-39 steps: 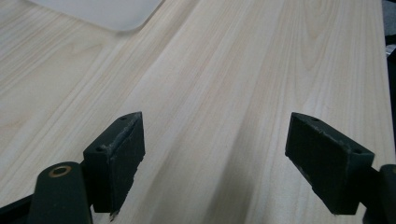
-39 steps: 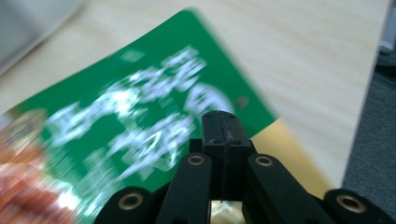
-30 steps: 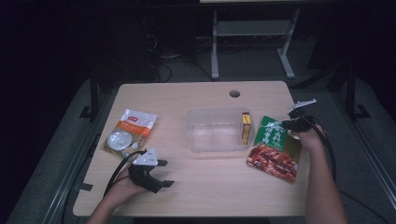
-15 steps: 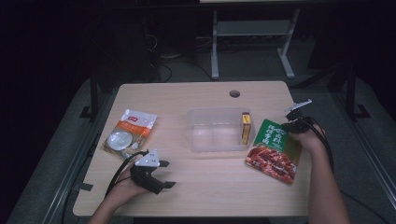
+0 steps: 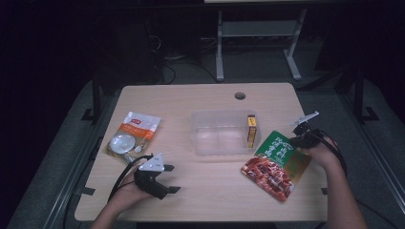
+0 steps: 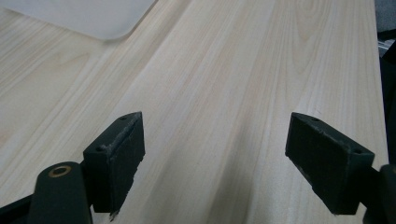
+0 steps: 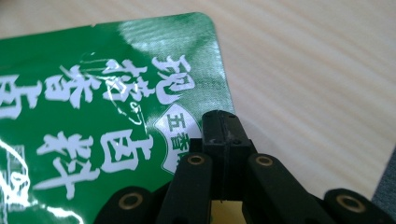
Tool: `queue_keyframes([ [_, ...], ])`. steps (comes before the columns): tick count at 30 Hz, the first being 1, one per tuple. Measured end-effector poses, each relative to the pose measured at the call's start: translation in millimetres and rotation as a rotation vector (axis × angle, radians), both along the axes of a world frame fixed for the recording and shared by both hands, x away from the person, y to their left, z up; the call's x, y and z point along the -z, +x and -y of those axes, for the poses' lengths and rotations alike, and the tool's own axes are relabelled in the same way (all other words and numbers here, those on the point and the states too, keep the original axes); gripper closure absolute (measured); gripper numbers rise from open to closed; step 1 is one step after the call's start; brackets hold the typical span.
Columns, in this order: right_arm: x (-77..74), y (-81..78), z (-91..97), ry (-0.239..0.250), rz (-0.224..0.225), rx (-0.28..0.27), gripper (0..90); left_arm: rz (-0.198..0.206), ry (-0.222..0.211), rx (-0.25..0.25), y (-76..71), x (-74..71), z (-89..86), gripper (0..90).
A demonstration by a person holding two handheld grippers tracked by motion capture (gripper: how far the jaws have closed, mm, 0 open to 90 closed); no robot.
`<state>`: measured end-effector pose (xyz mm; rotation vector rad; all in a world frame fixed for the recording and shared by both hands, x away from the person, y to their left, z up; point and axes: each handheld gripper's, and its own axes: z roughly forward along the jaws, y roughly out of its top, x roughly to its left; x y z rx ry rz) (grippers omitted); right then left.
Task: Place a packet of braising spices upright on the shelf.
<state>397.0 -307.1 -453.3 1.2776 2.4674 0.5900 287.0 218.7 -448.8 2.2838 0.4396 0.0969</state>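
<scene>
Shifted inward, right tool [image 5: 297, 139] clamps green pouch [image 5: 276, 160] edge — forearm angled left.

A broad band of bare worktop [image 5: 210, 191] is left open along the near edge, between the left claw [image 5: 165, 179] and the green pouch [image 5: 277, 160]. The middle is blocked by a clear plastic container [image 5: 222, 133] with a small yellow box [image 5: 251, 130] standing at its right end. The left side is taken up by an orange-and-white packet [image 5: 131, 136], while the far strip around the round cable hole [image 5: 239, 96] is left free.
</scene>
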Motion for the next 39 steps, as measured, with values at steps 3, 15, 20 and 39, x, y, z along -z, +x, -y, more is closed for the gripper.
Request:
queue_keyframes([
  [3, -0.2, -7.2, -3.3, -0.004, -0.002, -0.012, 90.0, 0.004, -0.003, 0.000, -0.4, -0.4, -0.3, 19.4],
  [15, -3.4, -57.4, -27.8, -0.053, -0.016, -0.127, 90.0, 0.011, -0.014, -0.004, -2.6, -2.2, -0.5, 19.3],
  [20, -4.0, -77.8, -36.8, -0.030, -0.034, -0.162, 90.0, 0.009, -0.013, -0.002, -4.3, -2.8, 0.9, 19.3],
  [39, -3.9, -107.5, -107.7, 0.019, -0.042, -0.373, 90.0, 0.007, 0.005, 0.020, -5.8, -2.5, 5.1, 19.3],
])
